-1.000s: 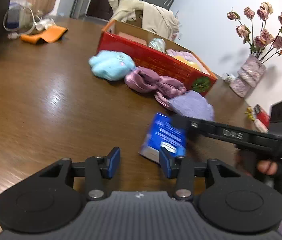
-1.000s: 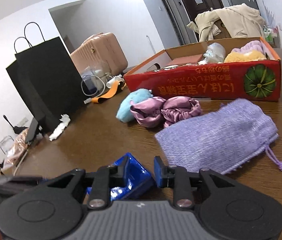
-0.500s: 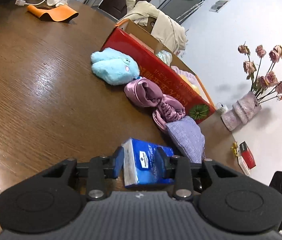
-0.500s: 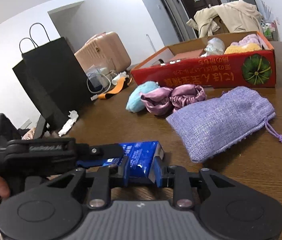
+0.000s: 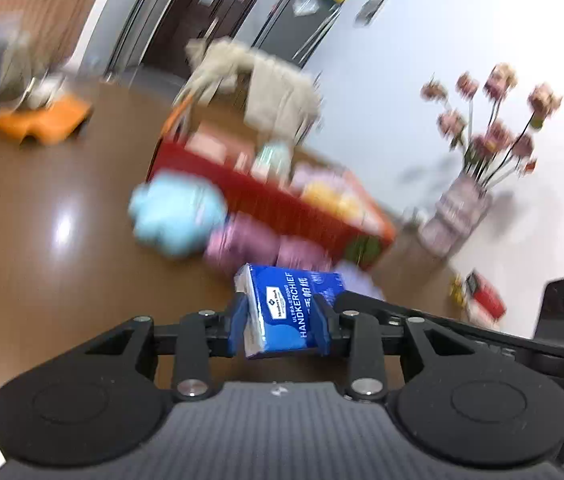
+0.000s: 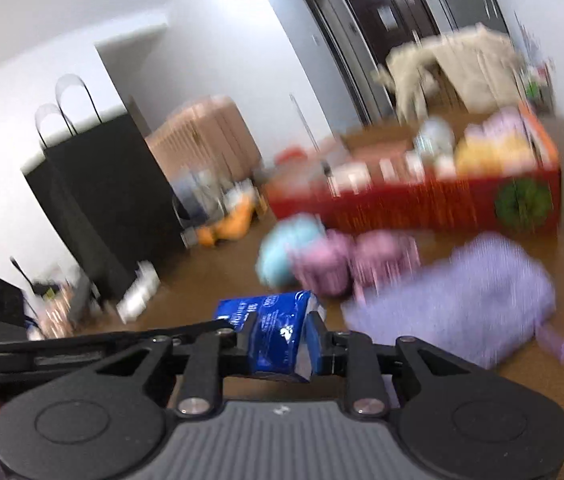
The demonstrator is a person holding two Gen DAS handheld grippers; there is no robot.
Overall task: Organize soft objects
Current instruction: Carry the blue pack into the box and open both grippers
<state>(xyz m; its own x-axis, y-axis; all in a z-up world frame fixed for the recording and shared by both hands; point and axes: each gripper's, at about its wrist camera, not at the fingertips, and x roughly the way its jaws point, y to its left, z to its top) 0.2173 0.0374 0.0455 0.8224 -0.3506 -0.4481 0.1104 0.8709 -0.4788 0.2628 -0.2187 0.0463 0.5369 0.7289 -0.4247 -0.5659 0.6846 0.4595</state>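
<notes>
Both grippers gripped one object: the blue tissue pack (image 5: 290,312). The left gripper (image 5: 280,330) had its jaws narrowed onto the pack's sides, having just been closing with the pack between them. The right gripper (image 6: 280,346) had its jaws drawn in on the other end, pads pressed against the wrapper. Judged reason for the double hold: the pack is soft and yields, so two grips keep it level while it is carried clear of the tabletop (image 5: 42,208).

Pack: glossy film wrapper, block-shaped, creased and dented at the pads.

Ahead of the jaws: a fluffy pale-blue plush (image 5: 176,214), crumpled pink satin pieces (image 6: 346,264), a coarse-knit lilac pouch (image 6: 454,300), then the red cardboard box (image 6: 410,204), open-topped and already holding soft items. Motion blur is heavy; those items were probably yellow and pink cloth.
</notes>
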